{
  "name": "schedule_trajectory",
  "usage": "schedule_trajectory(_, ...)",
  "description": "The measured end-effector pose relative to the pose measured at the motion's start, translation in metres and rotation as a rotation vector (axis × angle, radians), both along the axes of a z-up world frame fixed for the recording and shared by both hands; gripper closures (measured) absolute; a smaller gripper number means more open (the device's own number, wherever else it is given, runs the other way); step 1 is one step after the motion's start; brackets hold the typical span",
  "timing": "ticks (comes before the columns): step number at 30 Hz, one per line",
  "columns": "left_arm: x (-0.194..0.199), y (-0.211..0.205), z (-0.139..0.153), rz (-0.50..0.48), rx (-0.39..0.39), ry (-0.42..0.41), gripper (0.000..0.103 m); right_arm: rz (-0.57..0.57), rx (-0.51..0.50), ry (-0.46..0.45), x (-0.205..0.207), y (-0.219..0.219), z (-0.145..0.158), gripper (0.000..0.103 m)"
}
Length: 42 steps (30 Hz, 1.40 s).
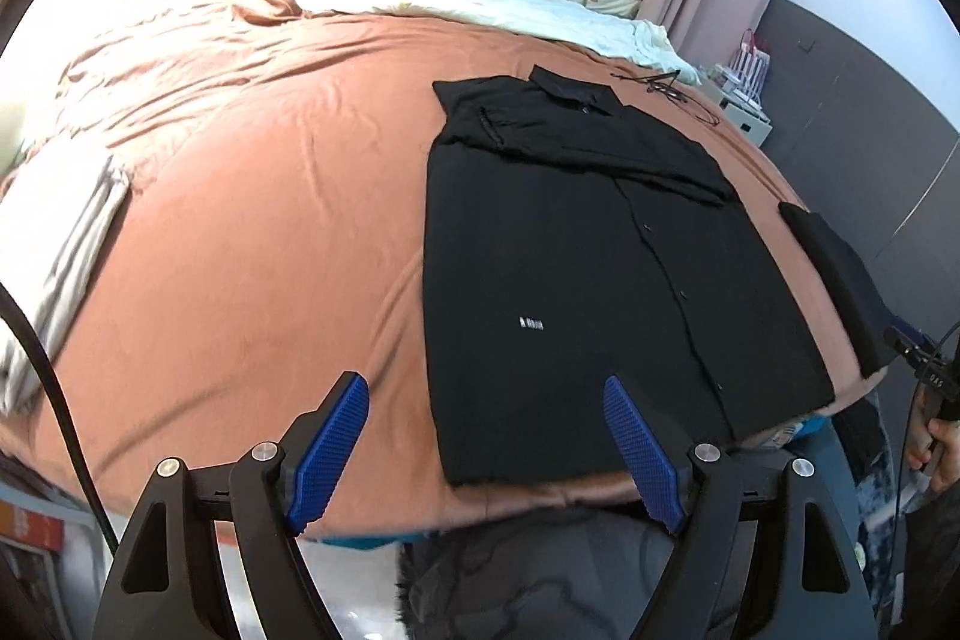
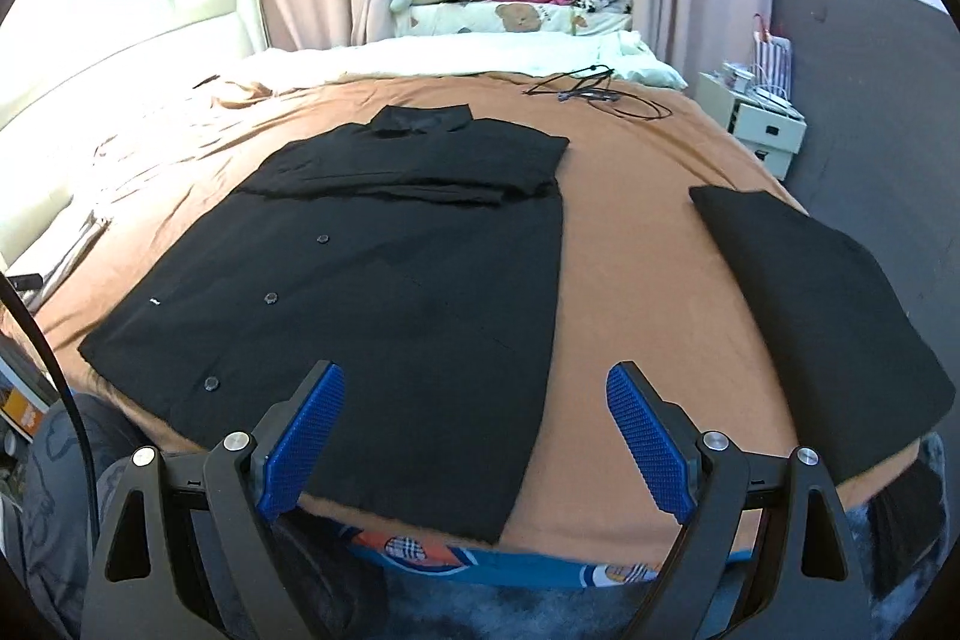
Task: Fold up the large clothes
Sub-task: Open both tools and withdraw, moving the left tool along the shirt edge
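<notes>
A black button-up shirt (image 1: 570, 280) lies flat on the orange-brown bedspread (image 1: 270, 196), collar at the far end, both sleeves folded across its chest. It also shows in the right wrist view (image 2: 384, 292). My left gripper (image 1: 486, 388) is open and empty, above the shirt's near left hem corner. My right gripper (image 2: 477, 376) is open and empty, above the shirt's near right hem corner.
A folded black garment (image 2: 822, 304) lies at the bed's right edge, also in the left wrist view (image 1: 840, 274). A grey folded cloth (image 1: 66, 244) lies at the left. Black cables (image 2: 588, 91) lie beyond the collar. A white nightstand (image 2: 762, 130) stands at the right.
</notes>
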State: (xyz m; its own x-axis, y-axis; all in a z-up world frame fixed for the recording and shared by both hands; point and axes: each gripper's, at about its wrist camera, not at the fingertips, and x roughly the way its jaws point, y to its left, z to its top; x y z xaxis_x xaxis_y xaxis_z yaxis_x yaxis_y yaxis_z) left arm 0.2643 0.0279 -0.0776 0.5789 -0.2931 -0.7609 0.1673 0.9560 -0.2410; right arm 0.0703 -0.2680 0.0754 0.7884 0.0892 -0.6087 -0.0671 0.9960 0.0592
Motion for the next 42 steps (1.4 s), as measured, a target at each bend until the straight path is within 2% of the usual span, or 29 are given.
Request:
schedule_trajectory(7,-0.025,0.007,-0.022,0.012,-0.03,0.025,0.021,-0.002,0.038,0.016,-0.032,-0.007,-0.023,0.014)
schedule_trajectory(11,-0.034,0.013,-0.038,0.021,-0.064,0.047,0.021,-0.034,0.028,0.05,-0.039,-0.008,-0.041,0.014)
schedule_trajectory(16,-0.032,0.016,-0.054,0.013,-0.073,0.062,0.021,-0.037,-0.021,0.037,-0.045,0.003,-0.05,0.014)
schedule_trajectory(20,-0.021,0.015,-0.066,0.001,-0.084,0.088,0.021,-0.067,0.102,0.066,-0.035,-0.013,-0.057,0.014)
schedule_trajectory(28,0.01,0.008,-0.088,-0.019,-0.115,0.139,0.021,-0.075,0.163,0.143,-0.002,-0.023,-0.072,0.014)
schedule_trajectory(35,0.035,-0.001,-0.107,-0.04,-0.17,0.202,0.021,-0.044,0.262,0.21,0.031,-0.035,-0.08,0.014)
schedule_trajectory(41,0.053,-0.001,-0.122,-0.04,-0.239,0.248,0.026,0.007,0.448,0.239,0.048,-0.054,-0.086,0.015)
schedule_trajectory(42,0.057,0.002,-0.123,-0.036,-0.264,0.253,0.026,0.02,0.482,0.244,0.051,-0.056,-0.088,0.022)
